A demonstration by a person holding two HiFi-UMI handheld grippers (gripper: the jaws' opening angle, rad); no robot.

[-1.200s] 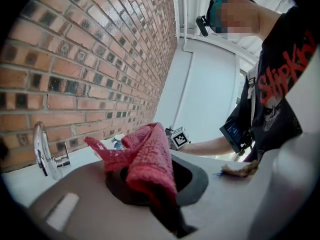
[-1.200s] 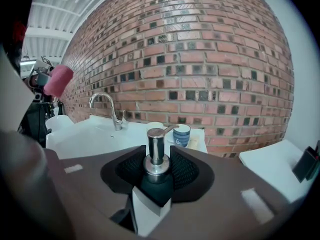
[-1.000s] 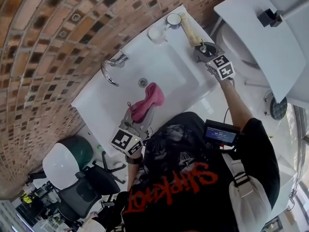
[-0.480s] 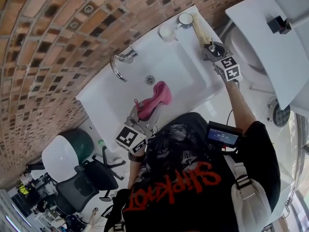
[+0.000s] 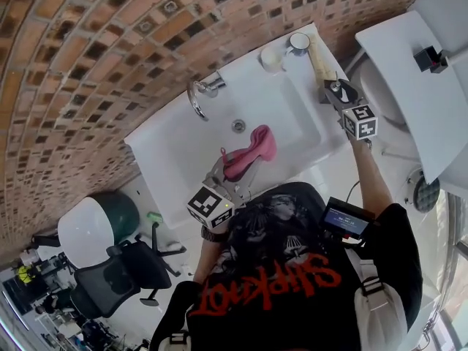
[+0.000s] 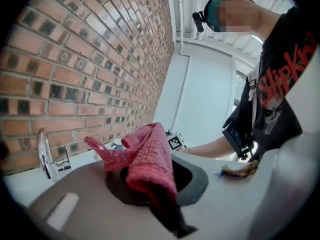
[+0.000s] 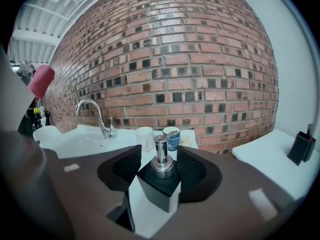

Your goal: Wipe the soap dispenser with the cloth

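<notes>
The right gripper (image 7: 161,159) is spreading its jaws, narrower a moment ago, off the soap dispenser (image 7: 157,186) standing between them. Far to its left, the left gripper (image 6: 152,179) is clamping the cloth (image 6: 147,154). Wiping is seemingly pausing or ending.

Head view looks steeply down; both low gripper views share the faucet (image 7: 103,126).

Light bright and even, shadows faint. White sink (image 5: 183,148) near overexposed. Heavy fisheye curvature on brick wall (image 5: 88,57); both gripper views vignette black at corners. Weave of cloth (image 6: 147,159) sharp; nearest foreground soft. Brightest patch behind the person (image 6: 280,84), possibly the source.
</notes>
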